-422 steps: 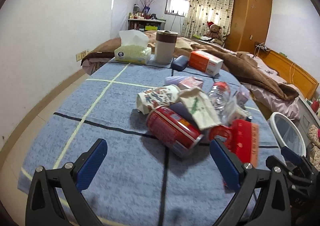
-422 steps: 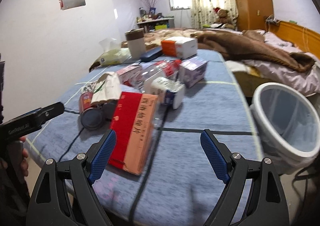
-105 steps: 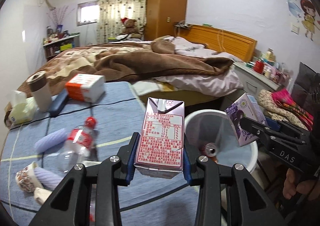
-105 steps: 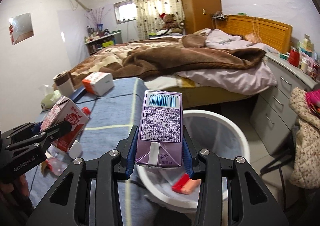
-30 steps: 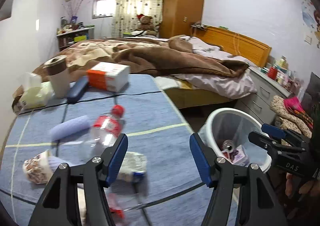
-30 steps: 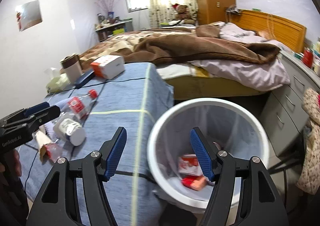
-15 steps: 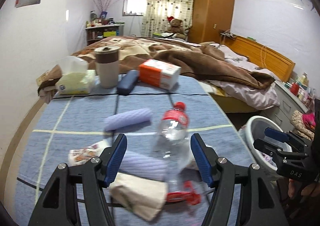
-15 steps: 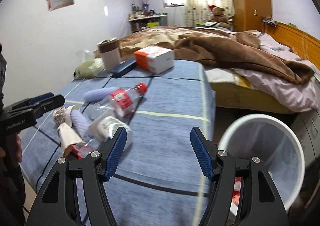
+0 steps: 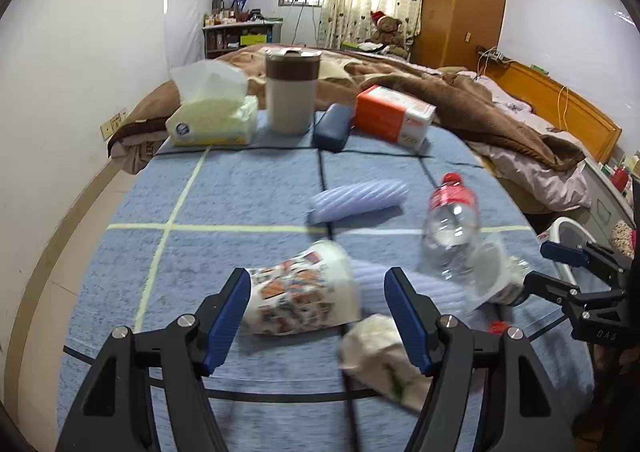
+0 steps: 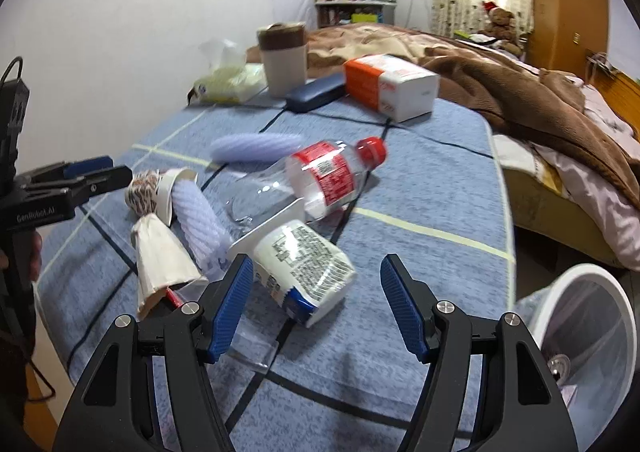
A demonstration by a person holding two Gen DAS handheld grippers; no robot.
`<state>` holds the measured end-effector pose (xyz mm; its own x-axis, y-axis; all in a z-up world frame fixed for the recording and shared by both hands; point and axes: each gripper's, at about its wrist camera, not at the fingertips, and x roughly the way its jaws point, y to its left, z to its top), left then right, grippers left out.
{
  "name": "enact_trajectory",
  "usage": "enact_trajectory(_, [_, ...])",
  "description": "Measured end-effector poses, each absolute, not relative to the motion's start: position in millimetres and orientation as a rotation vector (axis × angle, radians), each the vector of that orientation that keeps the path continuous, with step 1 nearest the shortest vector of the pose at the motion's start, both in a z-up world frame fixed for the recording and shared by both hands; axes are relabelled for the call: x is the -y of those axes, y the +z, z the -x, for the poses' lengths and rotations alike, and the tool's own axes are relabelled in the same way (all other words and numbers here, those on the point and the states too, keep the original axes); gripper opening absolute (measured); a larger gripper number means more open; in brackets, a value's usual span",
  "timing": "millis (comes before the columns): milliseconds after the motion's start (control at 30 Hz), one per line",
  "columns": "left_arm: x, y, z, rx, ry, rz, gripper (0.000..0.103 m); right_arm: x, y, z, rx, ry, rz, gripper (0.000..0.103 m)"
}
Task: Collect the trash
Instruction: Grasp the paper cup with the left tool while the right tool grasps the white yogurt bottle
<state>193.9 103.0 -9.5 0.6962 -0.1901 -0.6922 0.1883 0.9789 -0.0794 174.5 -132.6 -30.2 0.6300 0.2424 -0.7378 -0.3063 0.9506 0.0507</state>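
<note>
My left gripper (image 9: 318, 312) is open and empty, its jaws on either side of a printed paper cup (image 9: 302, 292) that lies on its side on the blue table cloth (image 9: 240, 188). My right gripper (image 10: 316, 304) is open and empty, just in front of a white yogurt cup (image 10: 304, 264) on its side. A clear plastic bottle (image 10: 308, 180) with a red cap lies behind it. A crumpled paper bag (image 10: 160, 256) and two lilac ribbed rolls (image 10: 198, 220) lie beside. The white trash bin (image 10: 580, 336) stands at the right, off the table.
At the table's far end stand a tissue pack (image 9: 212, 120), a brown-and-white mug (image 9: 292, 92), a dark blue case (image 9: 332, 132) and an orange-and-white box (image 9: 394, 118). A bed with a brown blanket (image 10: 520, 92) lies beyond. The wall is at the left.
Both grippers have swung left from the bin and dropped closer to the table. The left now brackets the printed cup; the right nears the yogurt cup. Both stay open.
</note>
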Motion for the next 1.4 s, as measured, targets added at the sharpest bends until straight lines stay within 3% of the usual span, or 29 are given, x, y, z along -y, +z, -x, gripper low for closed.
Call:
enact_trajectory(567, [-100.7, -34.0, -233.4, -0.838, -0.344, -0.281, 0.080, 115.3, -49.7, -196.3, -0.941, 0.353, 0.175, 0.069])
enact_trajectory(1067, [-95.7, -54.7, -247.1, -0.896, -0.449, -0.387, 0.080, 128.0, -58.4, -203.5, -0.983, 0.287, 0.117, 0.069])
enact_trajectory(1400, [-113.9, -58.1, -249.3, -0.925, -0.373, -0.218, 0.061, 132.2, -59.9, -197.7, -0.966, 0.257, 0.087, 0.067])
